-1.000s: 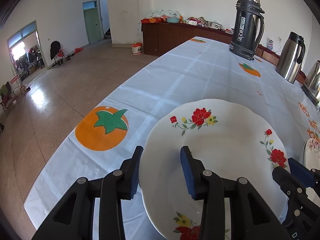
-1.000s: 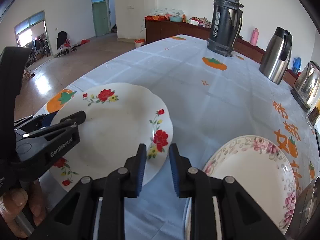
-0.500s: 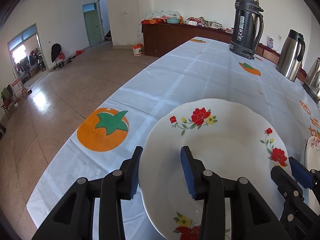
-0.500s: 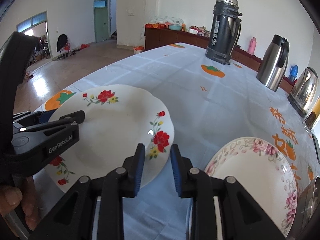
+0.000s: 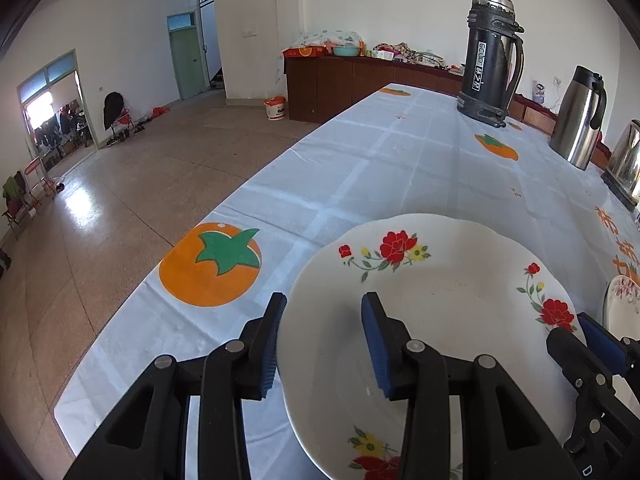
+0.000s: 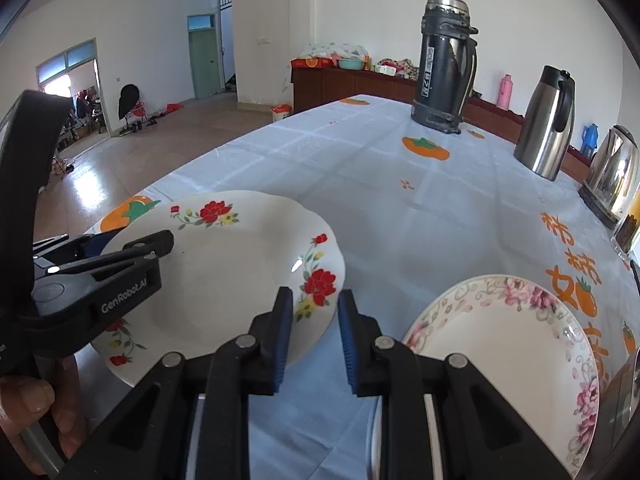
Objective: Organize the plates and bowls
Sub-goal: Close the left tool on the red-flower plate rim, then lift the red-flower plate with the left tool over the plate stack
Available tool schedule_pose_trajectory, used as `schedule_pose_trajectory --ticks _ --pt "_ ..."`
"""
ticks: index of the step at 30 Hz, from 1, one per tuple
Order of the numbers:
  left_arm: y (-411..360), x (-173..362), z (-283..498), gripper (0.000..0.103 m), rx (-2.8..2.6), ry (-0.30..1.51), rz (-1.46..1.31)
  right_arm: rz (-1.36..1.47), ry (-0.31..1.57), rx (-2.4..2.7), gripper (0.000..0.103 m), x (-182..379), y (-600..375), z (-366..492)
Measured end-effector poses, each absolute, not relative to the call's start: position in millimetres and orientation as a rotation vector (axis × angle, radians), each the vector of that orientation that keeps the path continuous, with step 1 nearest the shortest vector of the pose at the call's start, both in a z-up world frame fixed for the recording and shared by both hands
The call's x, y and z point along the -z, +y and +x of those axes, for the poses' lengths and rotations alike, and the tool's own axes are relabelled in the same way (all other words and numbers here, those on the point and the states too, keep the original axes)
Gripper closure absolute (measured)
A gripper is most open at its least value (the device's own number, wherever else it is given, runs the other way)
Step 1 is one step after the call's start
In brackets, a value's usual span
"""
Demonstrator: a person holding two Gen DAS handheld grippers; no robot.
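A white plate with red flowers (image 5: pixel 460 320) (image 6: pixel 224 272) lies near the table's left edge. My left gripper (image 5: pixel 323 304) (image 6: pixel 132 240) straddles its left rim, one pad just outside the edge and the other over the well, with a wide gap between them. My right gripper (image 6: pixel 316 294) (image 5: pixel 572 332) straddles the opposite rim beside a red flower. Its jaws are closing, with the rim between them and a gap still showing. I cannot tell whether the plate is off the cloth. A second plate with pink flowers (image 6: pixel 500 344) (image 5: pixel 620 300) lies to the right.
A tall black flask (image 6: pixel 442 64), a steel jug (image 6: pixel 548 120) and a shiny kettle (image 6: pixel 612 172) stand along the far right of the table (image 6: pixel 380 200). The table's left edge drops to the floor just beside the plate. A hand (image 6: pixel 28 400) holds the left gripper.
Almost nothing. The right gripper's jaws have narrowed slightly around the plate's rim. The left gripper and the plate stand as before.
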State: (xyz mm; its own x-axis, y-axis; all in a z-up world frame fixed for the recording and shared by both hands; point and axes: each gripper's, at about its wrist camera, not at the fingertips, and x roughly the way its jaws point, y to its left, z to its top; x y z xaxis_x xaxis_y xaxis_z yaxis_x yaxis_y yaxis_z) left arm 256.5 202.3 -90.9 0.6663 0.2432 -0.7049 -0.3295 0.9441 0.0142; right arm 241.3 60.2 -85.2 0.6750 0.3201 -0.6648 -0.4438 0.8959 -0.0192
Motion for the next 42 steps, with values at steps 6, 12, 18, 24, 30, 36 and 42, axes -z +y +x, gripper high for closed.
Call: schedule_pose_trajectory --ticks 6,12,18,24,30,36,42 --pt "202.0 89.2 254.4 0.061 -0.33 0.755 -0.122 -0.189 0.682 -0.437 0.08 83.1 61.1 238.2" --pt "200.9 86.1 250.6 0.061 -0.33 0.721 -0.124 -0.186 0.654 -0.439 0.08 81.2 59.2 233.8" --pt "197.0 82.9 246.7 0.061 -0.349 0.694 -0.112 -0.191 0.627 -0.434 0.08 78.4 59.0 229.3" --pt "191.8 80.2 241.2 0.061 -0.36 0.667 -0.121 -0.176 0.618 -0.424 0.08 76.5 55.5 226.6" --pt "186.0 78.0 237.5 0.061 -0.361 0.648 -0.134 -0.171 0.603 -0.409 0.08 73.9 50.9 218.4" --pt "177.4 76.1 232.2 0.061 -0.355 0.635 -0.129 -0.157 0.586 -0.395 0.08 71.8 42.7 211.4" --pt "166.9 74.5 227.8 0.061 -0.35 0.62 -0.125 -0.156 0.574 -0.378 0.08 70.3 33.9 204.7"
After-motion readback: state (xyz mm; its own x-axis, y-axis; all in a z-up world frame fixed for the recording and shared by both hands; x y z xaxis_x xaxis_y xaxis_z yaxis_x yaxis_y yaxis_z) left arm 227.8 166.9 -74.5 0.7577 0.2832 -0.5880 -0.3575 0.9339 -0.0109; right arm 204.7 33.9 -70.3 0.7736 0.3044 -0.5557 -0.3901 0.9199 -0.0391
